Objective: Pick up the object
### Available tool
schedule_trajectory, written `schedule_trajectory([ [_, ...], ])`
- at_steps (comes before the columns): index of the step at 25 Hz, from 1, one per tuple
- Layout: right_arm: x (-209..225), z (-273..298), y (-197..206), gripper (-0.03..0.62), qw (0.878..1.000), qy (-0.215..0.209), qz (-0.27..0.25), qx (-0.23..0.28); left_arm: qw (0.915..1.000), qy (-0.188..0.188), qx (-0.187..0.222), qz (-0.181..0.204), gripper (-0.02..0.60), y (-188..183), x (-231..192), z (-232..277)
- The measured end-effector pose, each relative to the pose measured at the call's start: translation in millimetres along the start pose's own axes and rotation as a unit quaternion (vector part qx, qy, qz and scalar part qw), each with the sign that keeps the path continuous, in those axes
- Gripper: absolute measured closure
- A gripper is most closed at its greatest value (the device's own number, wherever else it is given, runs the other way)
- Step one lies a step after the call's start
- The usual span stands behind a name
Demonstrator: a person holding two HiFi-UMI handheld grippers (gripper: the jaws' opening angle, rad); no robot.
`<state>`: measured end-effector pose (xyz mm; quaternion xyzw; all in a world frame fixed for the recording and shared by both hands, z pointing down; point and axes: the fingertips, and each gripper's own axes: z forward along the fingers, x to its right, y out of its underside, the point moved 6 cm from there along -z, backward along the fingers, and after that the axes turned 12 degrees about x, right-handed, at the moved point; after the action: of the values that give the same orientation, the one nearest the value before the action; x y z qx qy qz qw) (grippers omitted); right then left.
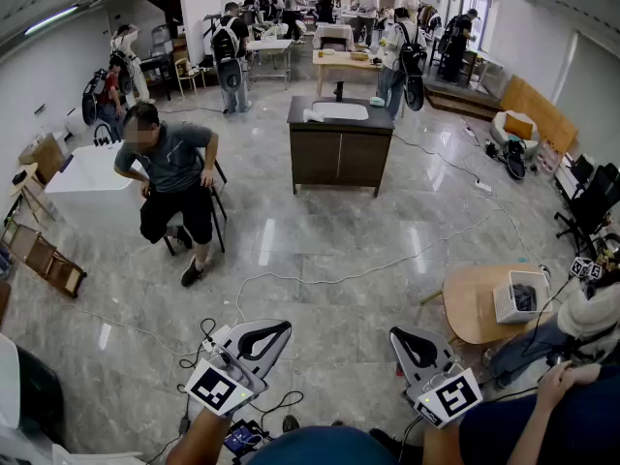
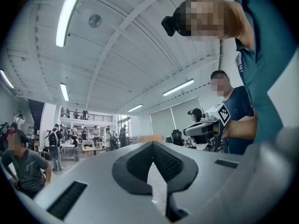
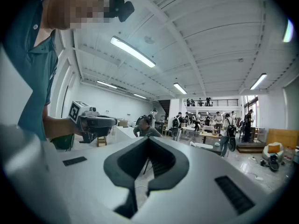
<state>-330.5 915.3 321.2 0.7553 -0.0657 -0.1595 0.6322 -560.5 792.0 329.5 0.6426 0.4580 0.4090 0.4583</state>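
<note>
Jaws together, empty, on white black-padded left gripper (image 1: pixel 271 335) and matching right gripper (image 1: pixel 412 345), lower frame. Risk: reaching unopened shoves object; white floor cable (image 1: pixel 334 279) mid-frame may snag feet.

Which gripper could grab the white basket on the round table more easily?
Probably the right. The right gripper is held on the same side as the round table with the white basket; the left gripper is farther across. Both are shut and empty.
</note>
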Motion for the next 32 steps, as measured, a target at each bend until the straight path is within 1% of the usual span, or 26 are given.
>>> schedule_trajectory([
  [4,-6,9,0,0.580,1.000,0.001,-0.003,-0.001,1.0000,0.000,0.001,0.000,0.578,0,-8,-8],
  [19,-23,18,-2,0.580,1.000,0.009,-0.006,-0.007,0.9999,0.007,0.008,-0.008,0.578,-2,-17,-25],
  [23,-25,18,0,0.580,1.000,0.014,0.000,-0.012,0.9998,0.010,0.012,-0.014,0.578,3,-17,-25],
  [32,-24,24,-7,0.580,1.000,0.030,-0.009,-0.007,0.9992,0.018,0.025,-0.027,0.578,6,-27,-24],
])
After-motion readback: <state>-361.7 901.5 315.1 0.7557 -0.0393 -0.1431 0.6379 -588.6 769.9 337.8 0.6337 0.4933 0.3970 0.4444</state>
